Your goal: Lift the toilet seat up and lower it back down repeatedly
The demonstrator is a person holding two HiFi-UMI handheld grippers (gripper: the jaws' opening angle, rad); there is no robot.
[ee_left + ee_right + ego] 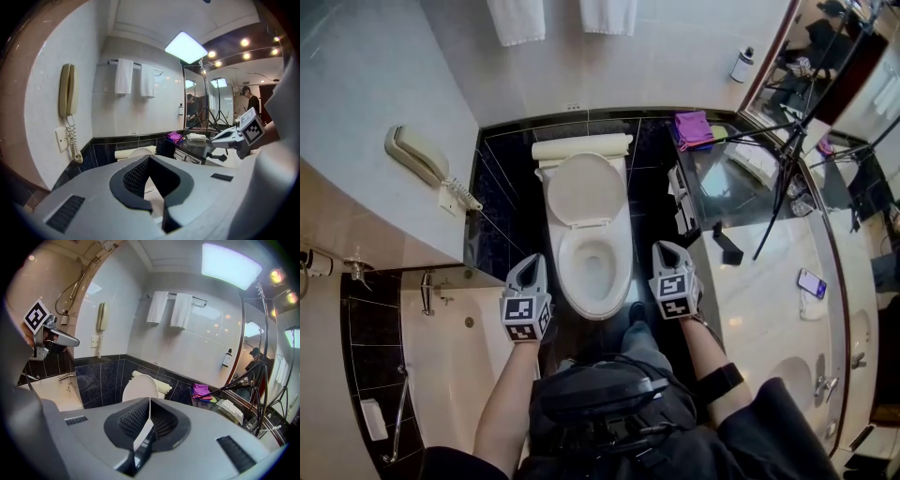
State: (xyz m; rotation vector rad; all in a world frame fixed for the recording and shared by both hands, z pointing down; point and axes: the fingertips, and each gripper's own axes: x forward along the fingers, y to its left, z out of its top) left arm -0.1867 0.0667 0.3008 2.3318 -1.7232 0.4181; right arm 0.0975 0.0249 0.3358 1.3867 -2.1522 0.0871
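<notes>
Shut grippers flanking the near end of the toilet, seat down between them

Nearest, left gripper (531,267) and right gripper (668,253), each with jaws pressed together on nothing, both clear of the porcelain. Between them and just beyond, toilet seat (567,272), apparently flat on the bowl, long axis running near to far, front lip nearest, hinge at the far end. Farther still, lid (584,190) upright against the tank (581,147). About equally reachable from either side, right gripper slightly farther along the rim; probably calls for a move inward and down to the front lip.

Left hand-held gripper (532,264), right hand-held gripper (667,251): closed, empty.
</notes>
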